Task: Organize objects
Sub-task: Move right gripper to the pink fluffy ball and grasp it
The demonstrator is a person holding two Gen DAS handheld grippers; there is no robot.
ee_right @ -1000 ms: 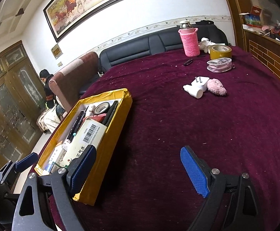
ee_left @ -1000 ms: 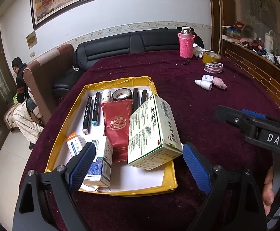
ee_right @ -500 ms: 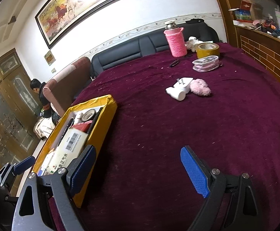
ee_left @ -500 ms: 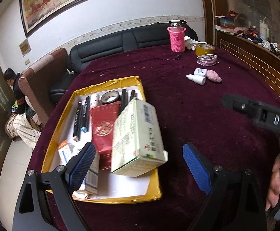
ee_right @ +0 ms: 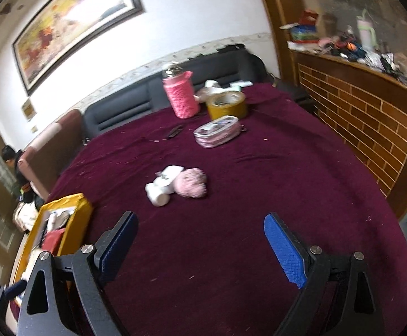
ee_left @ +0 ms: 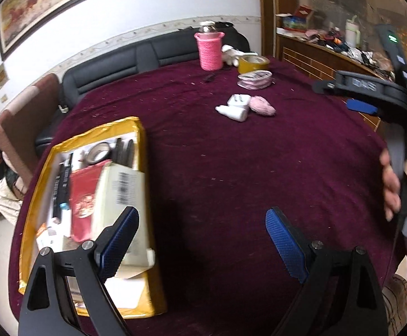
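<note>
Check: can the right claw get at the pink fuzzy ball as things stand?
Probably yes. The right claw is open and empty, with bare cloth up to the pink fuzzy ball; only the white bottle touches its left side.

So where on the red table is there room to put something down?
The biggest bare patch of tablecloth lies in front of both claws, between the yellow tray and the pink fluffy ball. The tray is packed full. The far edge is crowded too: pink bottle, tape roll, pouch.

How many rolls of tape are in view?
2: a yellow-brown roll on the cloth beside the pink-sleeved bottle, and a smaller roll at the yellow tray's far end. Others may be hidden.
</note>
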